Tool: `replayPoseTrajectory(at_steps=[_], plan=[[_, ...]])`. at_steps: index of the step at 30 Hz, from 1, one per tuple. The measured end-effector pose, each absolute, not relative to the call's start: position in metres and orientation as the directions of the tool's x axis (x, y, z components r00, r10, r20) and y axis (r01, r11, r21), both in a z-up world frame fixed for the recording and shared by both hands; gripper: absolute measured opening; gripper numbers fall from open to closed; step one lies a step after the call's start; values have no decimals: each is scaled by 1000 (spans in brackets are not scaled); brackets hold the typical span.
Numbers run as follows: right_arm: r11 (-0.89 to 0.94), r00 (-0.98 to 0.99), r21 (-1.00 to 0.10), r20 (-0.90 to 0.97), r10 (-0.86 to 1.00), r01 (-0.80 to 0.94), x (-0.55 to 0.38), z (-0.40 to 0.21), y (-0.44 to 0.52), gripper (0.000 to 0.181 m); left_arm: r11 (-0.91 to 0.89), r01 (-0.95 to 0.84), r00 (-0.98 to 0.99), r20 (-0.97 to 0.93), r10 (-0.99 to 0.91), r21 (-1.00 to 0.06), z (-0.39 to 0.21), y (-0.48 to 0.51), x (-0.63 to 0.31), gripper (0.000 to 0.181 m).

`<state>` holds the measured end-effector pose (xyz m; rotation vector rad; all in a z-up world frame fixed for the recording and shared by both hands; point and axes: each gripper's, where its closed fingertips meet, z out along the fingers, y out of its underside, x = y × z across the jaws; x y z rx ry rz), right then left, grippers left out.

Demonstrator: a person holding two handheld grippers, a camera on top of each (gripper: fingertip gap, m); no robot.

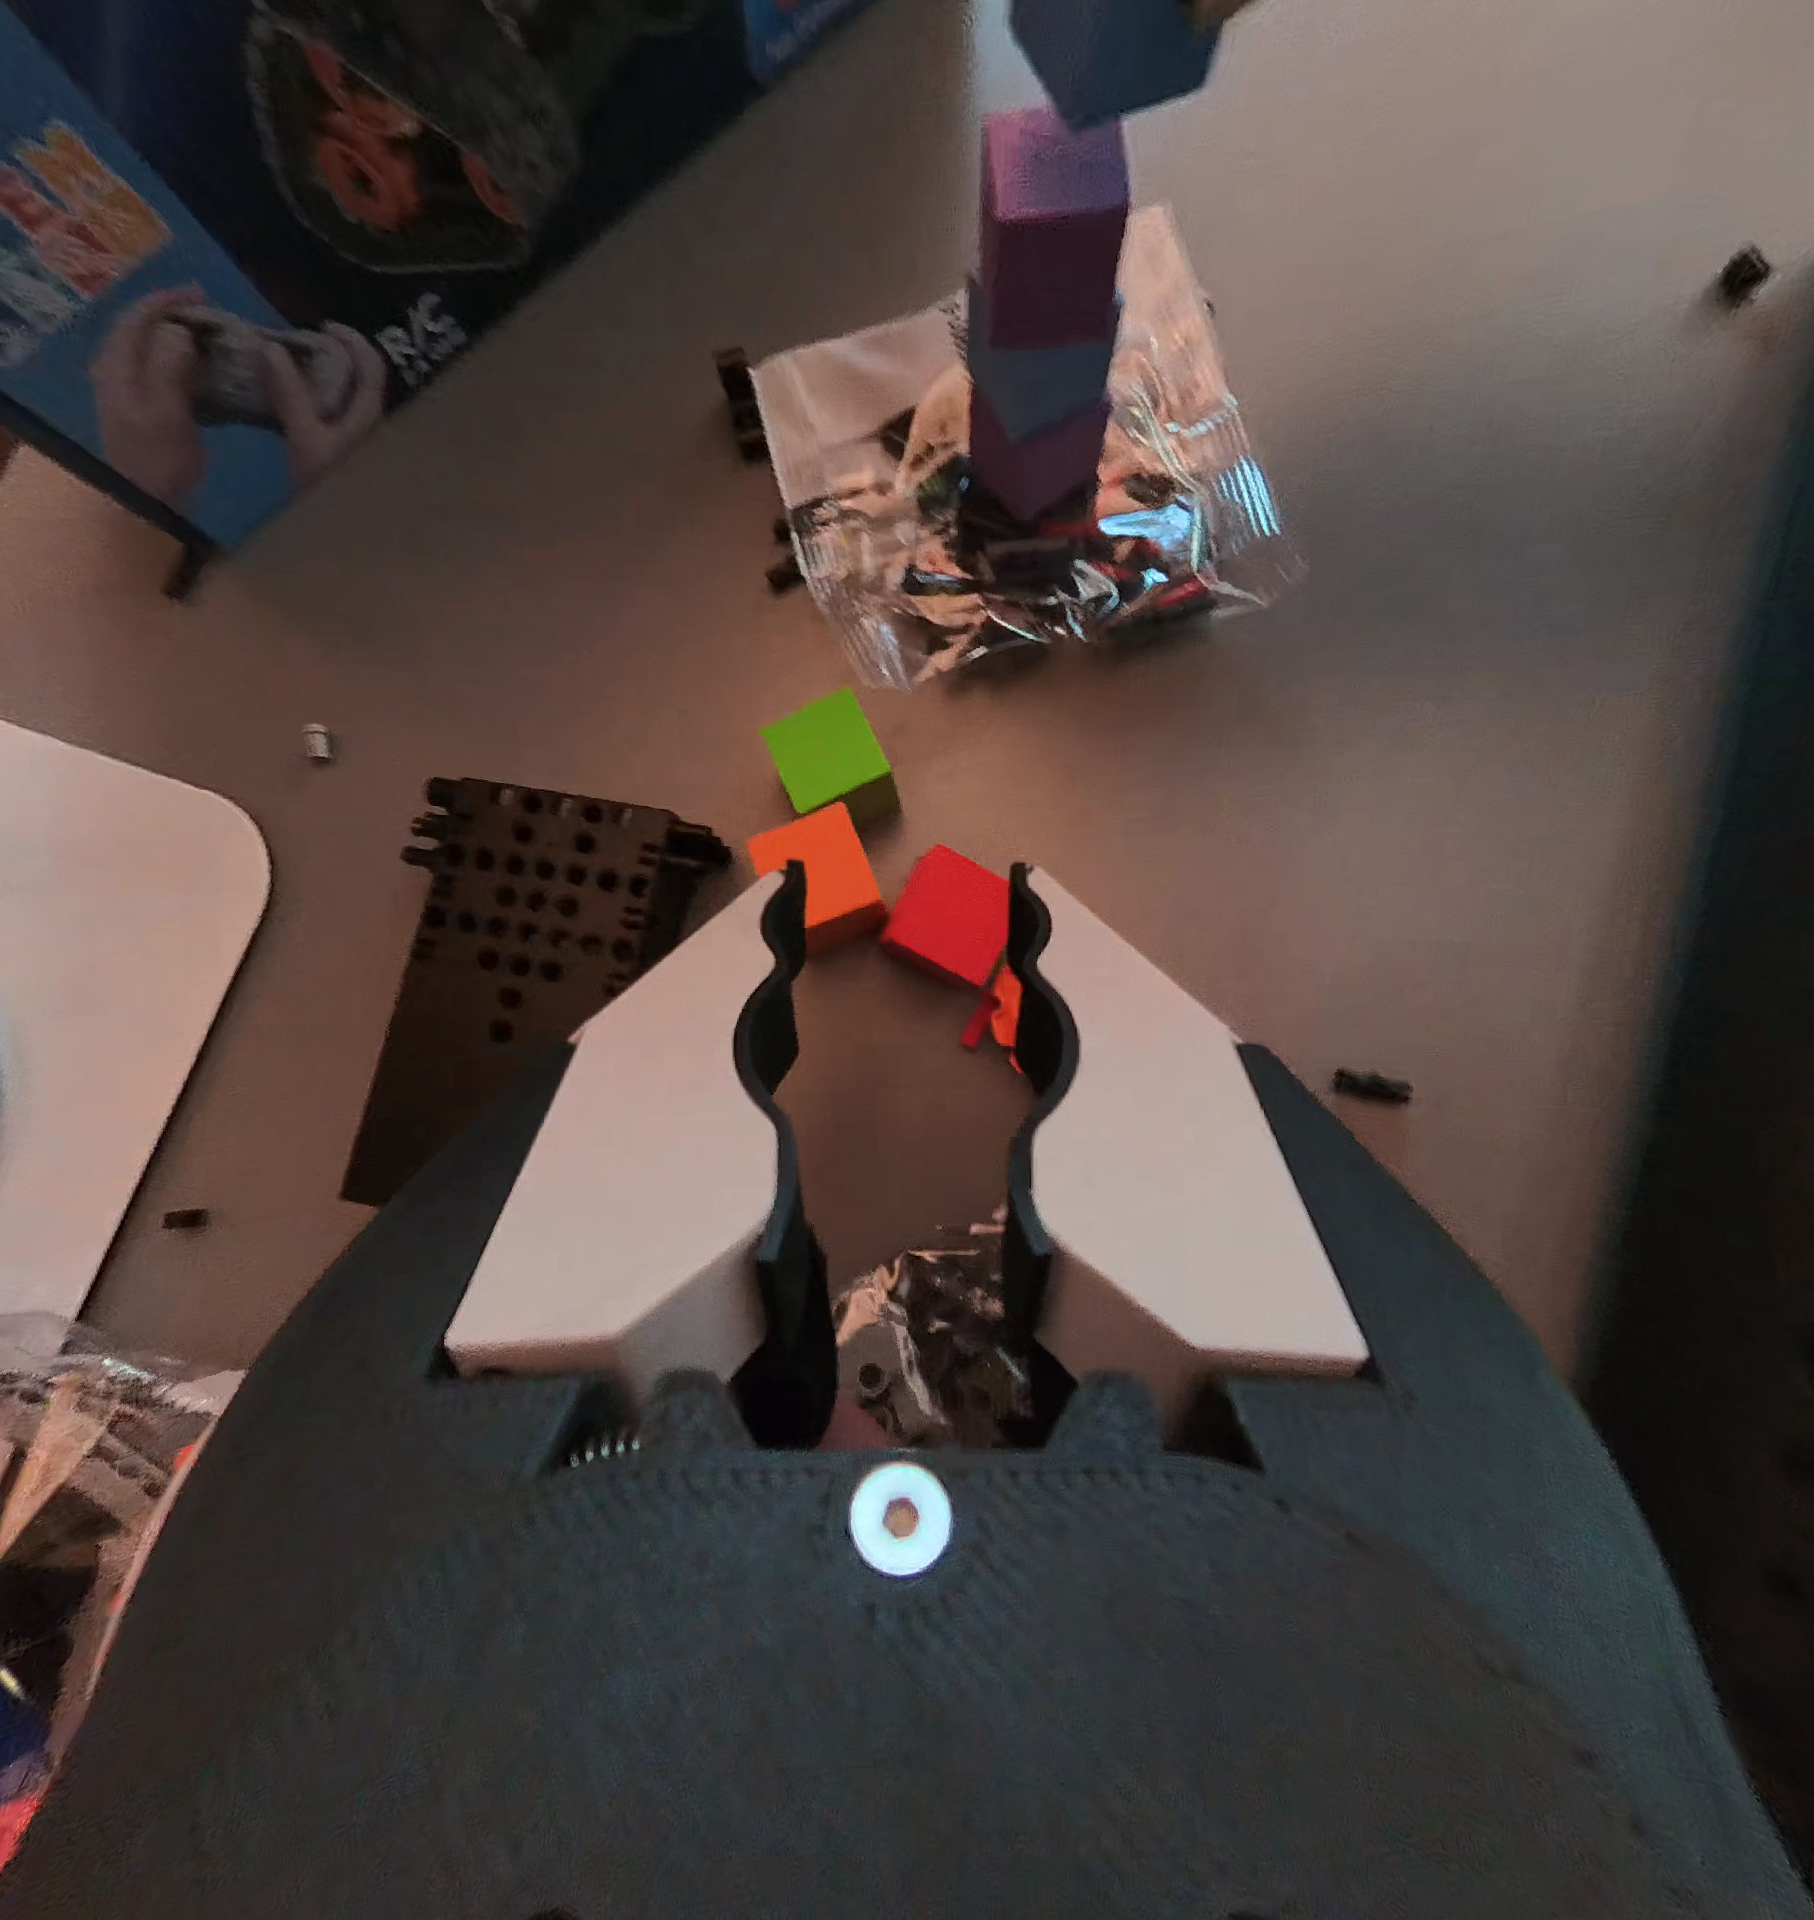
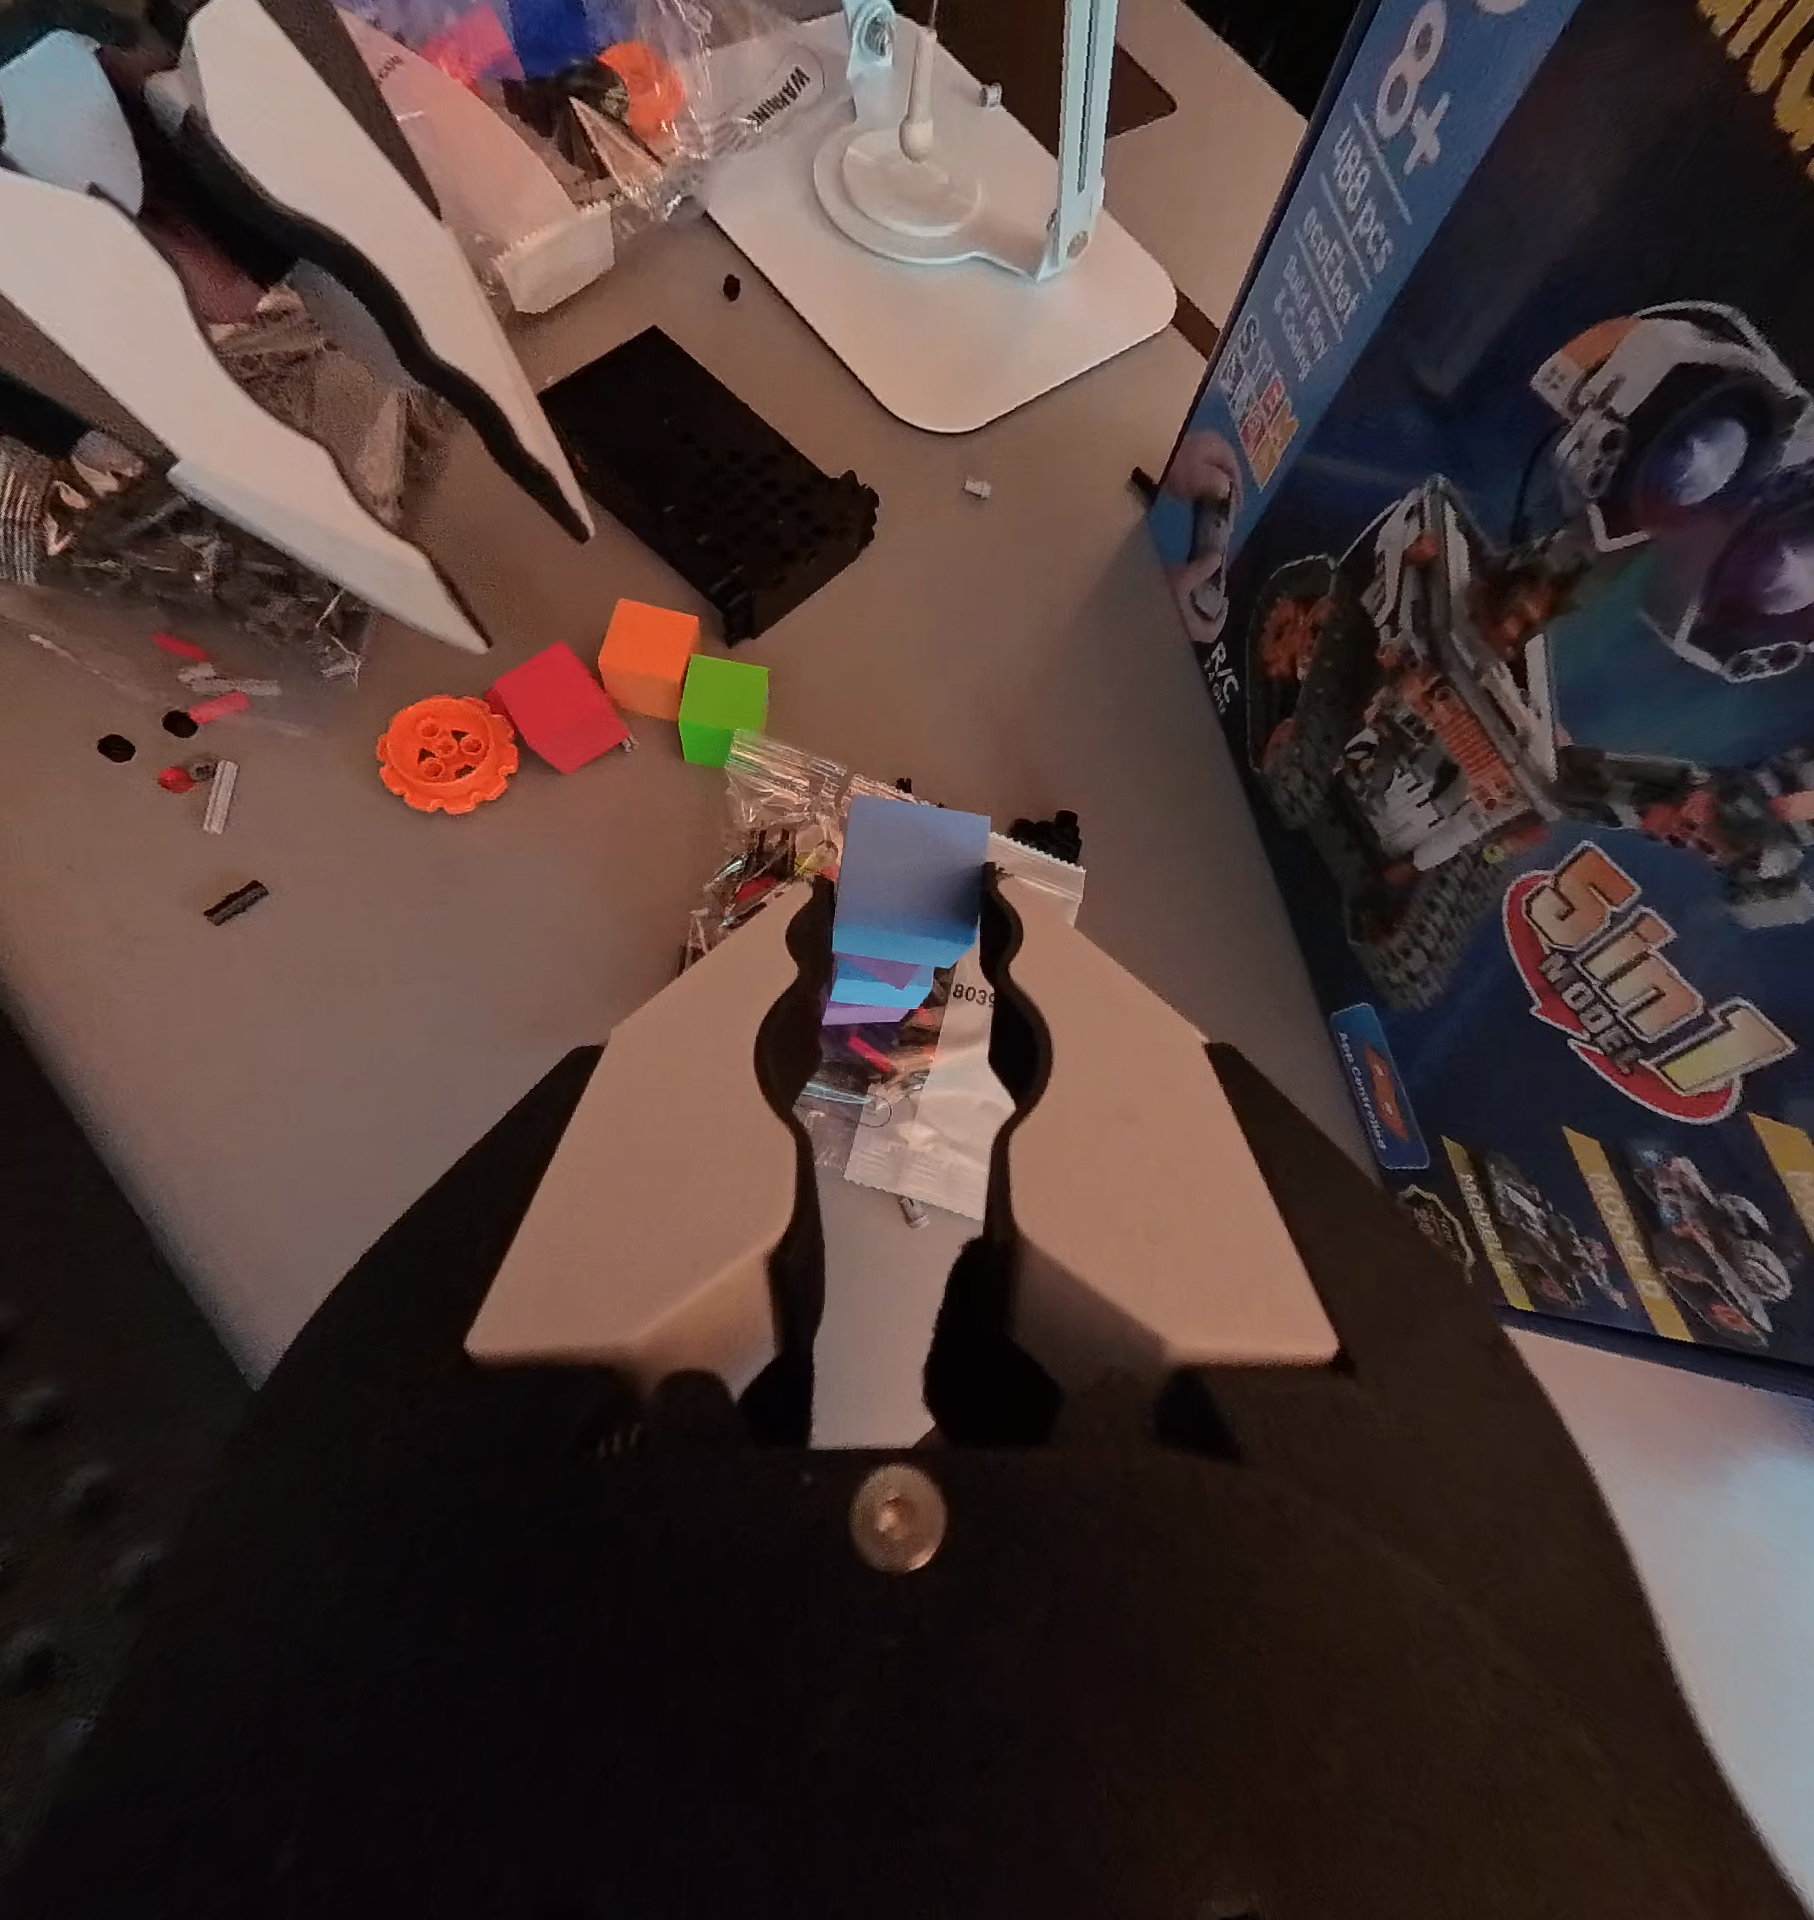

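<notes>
Cubes on the beige surface (image 2: 986,675): green cube (image 2: 722,707), orange cube (image 2: 646,658), red cube (image 2: 557,707). The stack (image 1: 1048,312) alternated purple and blue-grey, topped by a blue cube (image 2: 908,883). Orange gear (image 2: 447,752); black perforated plate (image 2: 711,483). Each tool — left (image 1: 905,883), right (image 2: 895,883) — was white with wavy black pads. The box (image 2: 1609,727) was blue with yellow stripes.

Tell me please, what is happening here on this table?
A person works with two hand-held claws. The right claw is shut on a blue cube, just above a purple and blue stack that stands on a clear bag. The left claw is open and low over the red cube and orange cube; a green cube lies beside them.
</notes>
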<state>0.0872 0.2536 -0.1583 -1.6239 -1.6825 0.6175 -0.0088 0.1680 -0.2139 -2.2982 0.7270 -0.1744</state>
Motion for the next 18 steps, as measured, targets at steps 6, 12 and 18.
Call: replayPoseTrajectory(at_steps=[6, 12, 18], plan=[[60, 38, -738, 115, 993, 672, 83, -173, 255, 27, -607, -521, 794, -80, -603, -600, -234, 159, -4, 42], [46, 63, -761, 114, 992, 648, 83, -168, 258, 39, -620, -574, 775, -111, -622, -535, -250, 159, -6, 36], [129, 105, -806, 230, 968, 578, 87, -141, 252, 38, -614, -609, 761, -152, -631, -502, -254, 160, -10, 25]])
